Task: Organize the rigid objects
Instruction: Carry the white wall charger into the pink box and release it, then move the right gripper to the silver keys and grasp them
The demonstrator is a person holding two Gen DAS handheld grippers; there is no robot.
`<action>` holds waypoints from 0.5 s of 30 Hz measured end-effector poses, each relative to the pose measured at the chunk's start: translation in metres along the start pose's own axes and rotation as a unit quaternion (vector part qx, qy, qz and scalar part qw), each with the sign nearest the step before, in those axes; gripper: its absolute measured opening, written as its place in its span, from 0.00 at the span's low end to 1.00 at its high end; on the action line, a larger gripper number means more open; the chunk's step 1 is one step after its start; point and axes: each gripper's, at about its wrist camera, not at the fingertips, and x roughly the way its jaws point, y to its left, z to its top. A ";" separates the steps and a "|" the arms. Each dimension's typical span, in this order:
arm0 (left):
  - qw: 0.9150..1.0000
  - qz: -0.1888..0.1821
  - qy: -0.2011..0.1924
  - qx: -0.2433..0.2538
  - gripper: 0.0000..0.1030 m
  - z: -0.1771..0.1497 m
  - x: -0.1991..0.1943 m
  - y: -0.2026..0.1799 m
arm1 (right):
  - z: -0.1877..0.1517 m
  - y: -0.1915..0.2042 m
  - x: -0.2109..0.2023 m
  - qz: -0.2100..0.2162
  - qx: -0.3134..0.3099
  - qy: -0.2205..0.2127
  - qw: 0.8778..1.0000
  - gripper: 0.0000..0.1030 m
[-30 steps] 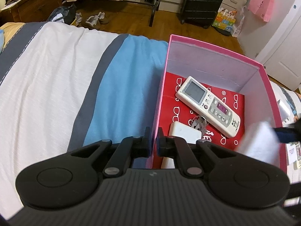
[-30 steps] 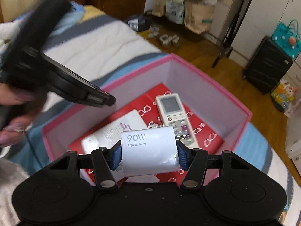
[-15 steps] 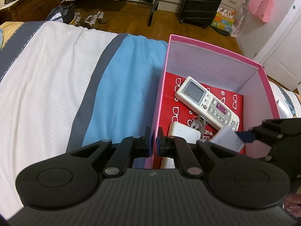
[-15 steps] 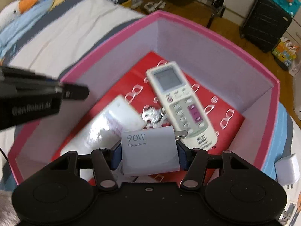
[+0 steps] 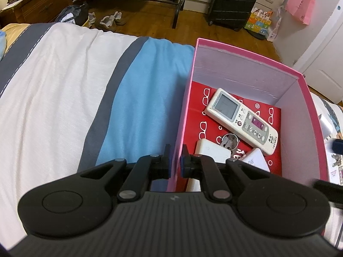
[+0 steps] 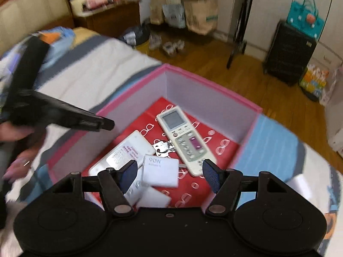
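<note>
A pink box (image 5: 246, 53) with a red patterned floor sits on the bed. In it lie a white remote (image 5: 240, 120), a bunch of keys (image 5: 230, 140), a flat white power bank (image 5: 212, 152) and a white 90W charger (image 5: 256, 160). My left gripper (image 5: 175, 163) is shut on the box's left wall, and its jaws are just starting to open. My right gripper (image 6: 169, 173) hangs above the box's near side. Its jaws are opening and touch nothing. The charger (image 6: 160, 171) lies loose below them, beside the remote (image 6: 184, 141) and keys (image 6: 163, 146).
The striped bedcover (image 5: 64, 85) spreads to the left of the box. Another white block (image 6: 300, 184) lies on the bed to the right of the box. A hand (image 6: 17, 128) holds the left gripper. Beyond the bed are wooden floor, a black suitcase (image 5: 233, 2) and paper bags.
My right gripper has let go of the 90W charger, which now rests on the box floor, and it has pulled back and up. The left gripper stays on the box wall.
</note>
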 end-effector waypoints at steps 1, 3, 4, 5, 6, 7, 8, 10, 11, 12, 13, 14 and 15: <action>1.000 0.001 0.000 0.000 0.08 0.000 0.000 0.000 | -0.004 -0.005 -0.011 0.000 0.000 -0.007 1.000 0.70; 1.000 0.003 0.000 0.002 0.08 0.000 0.000 -0.001 | -0.014 -0.016 -0.034 -0.013 0.004 -0.025 1.000 0.70; 1.000 0.004 0.000 0.003 0.08 0.000 -0.001 -0.001 | -0.021 -0.024 -0.046 -0.021 0.008 -0.029 0.999 0.70; 1.000 0.005 0.000 0.003 0.08 0.000 -0.001 -0.002 | -0.027 -0.033 -0.055 -0.027 0.014 -0.029 0.999 0.70; 1.000 0.007 0.000 0.004 0.08 0.000 -0.001 -0.002 | -0.032 -0.042 -0.063 -0.031 0.023 -0.028 0.999 0.70; 1.000 0.008 0.000 0.005 0.08 0.000 -0.001 -0.003 | -0.039 -0.053 -0.070 -0.034 0.035 -0.024 0.999 0.70; 1.000 0.008 0.000 0.005 0.07 0.001 0.000 -0.003 | -0.045 -0.064 -0.074 -0.036 0.046 -0.020 0.998 0.70; 1.000 0.012 0.000 0.007 0.07 0.000 0.000 -0.005 | -0.060 -0.086 -0.080 -0.043 0.069 -0.012 0.997 0.70; 1.000 0.014 0.000 0.009 0.07 0.000 0.000 -0.005 | -0.067 -0.098 -0.081 -0.048 0.080 -0.007 0.996 0.70; 1.000 0.016 0.000 0.009 0.07 0.000 0.000 -0.006 | -0.076 -0.110 -0.083 -0.053 0.093 -0.001 0.994 0.70; 1.000 0.017 0.001 0.009 0.07 0.000 -0.001 -0.007 | -0.084 -0.117 -0.080 -0.058 0.105 0.004 0.993 0.70; 1.000 0.018 0.002 0.009 0.07 0.000 -0.001 -0.007 | -0.093 -0.126 -0.079 -0.062 0.117 0.008 0.991 0.70; 1.000 0.019 0.003 0.007 0.07 0.001 -0.001 -0.007 | -0.102 -0.135 -0.078 -0.063 0.131 0.013 0.989 0.70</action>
